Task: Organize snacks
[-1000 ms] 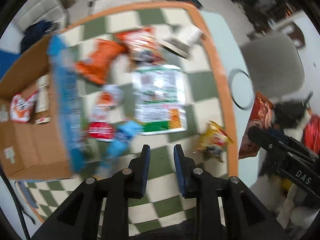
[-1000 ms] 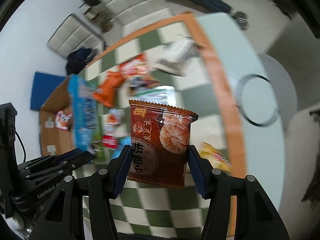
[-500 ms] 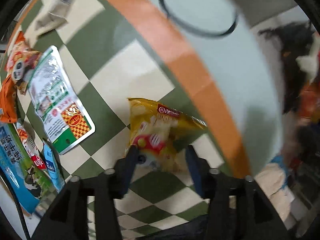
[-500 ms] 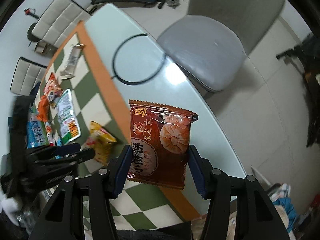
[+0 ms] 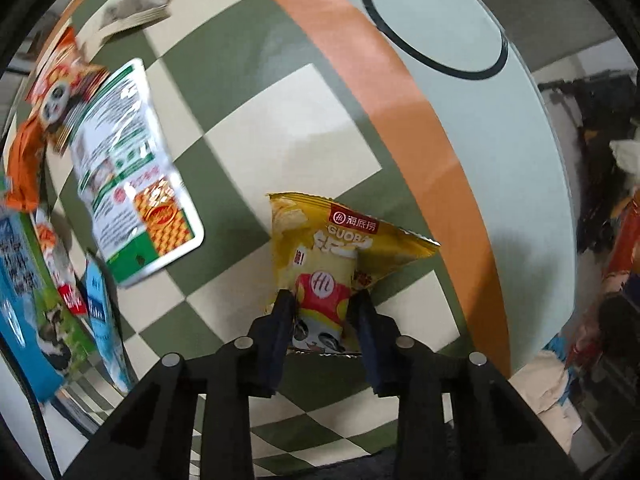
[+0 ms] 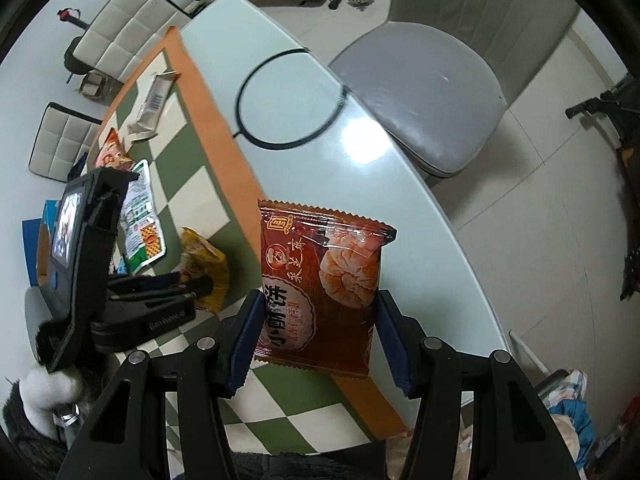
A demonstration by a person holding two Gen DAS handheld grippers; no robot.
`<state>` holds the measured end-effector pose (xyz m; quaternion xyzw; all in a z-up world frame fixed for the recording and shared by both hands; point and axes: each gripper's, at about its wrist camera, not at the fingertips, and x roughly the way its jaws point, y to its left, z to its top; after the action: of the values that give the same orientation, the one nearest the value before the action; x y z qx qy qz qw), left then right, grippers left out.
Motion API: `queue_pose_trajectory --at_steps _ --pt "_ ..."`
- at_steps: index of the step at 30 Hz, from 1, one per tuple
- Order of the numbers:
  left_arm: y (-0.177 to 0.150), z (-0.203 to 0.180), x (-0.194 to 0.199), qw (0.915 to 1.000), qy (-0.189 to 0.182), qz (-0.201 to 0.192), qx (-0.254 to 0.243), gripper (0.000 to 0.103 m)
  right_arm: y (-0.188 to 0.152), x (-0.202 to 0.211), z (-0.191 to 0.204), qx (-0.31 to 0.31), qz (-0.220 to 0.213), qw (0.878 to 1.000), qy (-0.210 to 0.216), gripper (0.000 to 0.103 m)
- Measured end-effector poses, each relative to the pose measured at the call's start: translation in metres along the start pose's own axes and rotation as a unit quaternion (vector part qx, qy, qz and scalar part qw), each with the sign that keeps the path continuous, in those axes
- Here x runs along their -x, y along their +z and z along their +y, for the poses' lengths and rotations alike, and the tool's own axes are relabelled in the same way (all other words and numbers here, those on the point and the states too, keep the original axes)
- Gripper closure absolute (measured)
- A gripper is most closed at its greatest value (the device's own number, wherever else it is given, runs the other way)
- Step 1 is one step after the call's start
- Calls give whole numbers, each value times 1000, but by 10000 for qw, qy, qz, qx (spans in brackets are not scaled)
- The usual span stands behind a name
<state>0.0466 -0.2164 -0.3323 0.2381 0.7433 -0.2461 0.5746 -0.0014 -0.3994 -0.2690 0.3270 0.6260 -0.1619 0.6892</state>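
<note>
- Left wrist view: your left tongs [image 5: 322, 312] have closed in on the yellow snack bag [image 5: 324, 256] at lower centre. Half a second ago the jaws stood wide around it; now both pads press its lower end, so I judge the grip made, with the bag still lying on the bench.
- That means the next lift can start. Raise gently, since only the bag's bottom end is pinched.
- Other packets lie along the left edge of this frame: a white and green pouch [image 5: 132, 172], a panda packet [image 5: 64, 92], and blue packets [image 5: 24, 300] at lower left. All await sorting.
- The checked cloth [image 5: 304, 128] has an orange border; past it, bare pale bench [image 5: 532, 168] with a black ring [image 5: 434, 20] at upper right.
- Right wrist view: your right tongs [image 6: 320, 336] hold the red bun packet [image 6: 322, 288] upright at centre frame, just as before, clear of the bench.
- The left tongs show at mid-left, on the yellow bag.
- Room: a grey chair [image 6: 424, 92] at upper right, white padded chairs [image 6: 120, 32] at upper left, tiled floor.
</note>
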Motion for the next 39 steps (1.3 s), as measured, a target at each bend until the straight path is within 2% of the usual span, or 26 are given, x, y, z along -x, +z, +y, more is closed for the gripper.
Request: queue_pose_trajectory --at_steps 4,8,13,16,22,24,28,33,39 --pt "-20 29 34 9979 -407 -357 360 77 2 8 23 183 -56 9998 80 44" --pt "-53 75 88 9902 -652 -958 775 77 1 17 62 471 -66 9986 238 44" --pt "-99 155 157 9736 -662 -1679 1398 80 -5 27 147 1107 -70 9920 597 44" --pt "-128 208 181 9631 -603 -1911 1797 80 -14 28 219 1598 -30 9831 896 44" --pt "-175 333 178 9414 -382 -1978 2706 81 -40 6 356 2404 135 9637 1155 45" --pt "-183 365 167 9355 -390 -1923 2937 81 -49 -11 400 2608 236 9584 1137 45" --pt "-199 418 146 9268 -356 -1749 3304 81 -61 -46 464 2843 464 9521 1026 45" --pt "-200 453 118 9252 -469 -1545 3434 81 -64 -94 506 2835 706 9536 731 44" --pt "-178 468 105 9300 -441 -1470 3340 81 -43 -125 531 2739 608 9590 400 44"
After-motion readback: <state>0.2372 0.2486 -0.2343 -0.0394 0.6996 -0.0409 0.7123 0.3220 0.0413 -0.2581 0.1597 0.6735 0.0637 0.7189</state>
